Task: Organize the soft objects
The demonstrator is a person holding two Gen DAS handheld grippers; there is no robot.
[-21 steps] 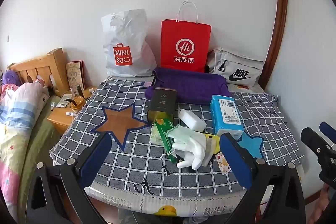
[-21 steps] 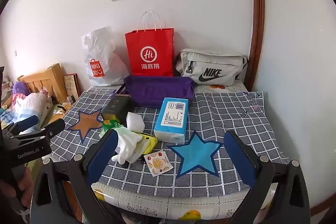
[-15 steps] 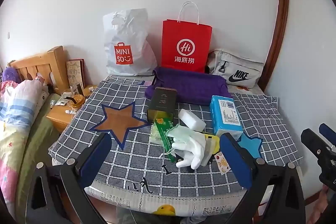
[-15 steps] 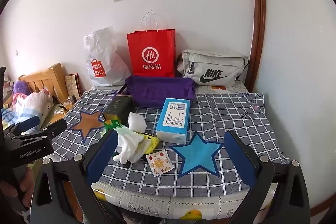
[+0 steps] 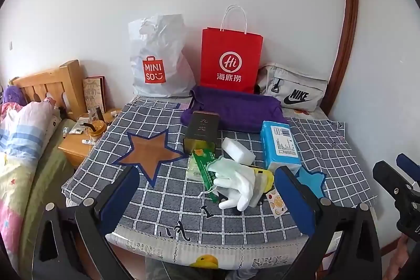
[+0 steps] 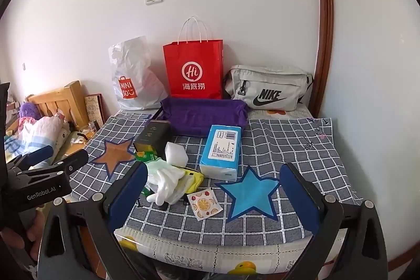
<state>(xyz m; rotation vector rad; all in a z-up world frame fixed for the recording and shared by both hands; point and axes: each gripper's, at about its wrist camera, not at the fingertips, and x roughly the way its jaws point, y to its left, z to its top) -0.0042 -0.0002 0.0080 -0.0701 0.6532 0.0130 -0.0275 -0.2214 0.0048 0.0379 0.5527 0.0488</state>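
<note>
A white glove (image 5: 237, 184) lies on a yellow item (image 5: 265, 176) near the table's front, also in the right wrist view (image 6: 165, 181). Around it lie a green tissue pack (image 5: 203, 164), a white sponge (image 5: 238, 154), a blue tissue pack (image 5: 279, 147) and a dark tin (image 5: 200, 130). A purple cloth tray (image 5: 236, 108) sits behind them. My left gripper (image 5: 207, 197) is open and empty, held in front of the table. My right gripper (image 6: 208, 194) is open and empty, also short of the table edge.
A red paper bag (image 5: 231, 62), a white Miniso bag (image 5: 157, 62) and a grey Nike pouch (image 5: 292, 91) stand against the wall. A small fruit-print packet (image 6: 204, 204) lies at the front. A bed (image 5: 21, 148) and wooden nightstand (image 5: 78, 143) are left.
Both views have drifted slightly; the scene sits a little to the right in each. Nothing on the table has moved and both grippers remain open.
</note>
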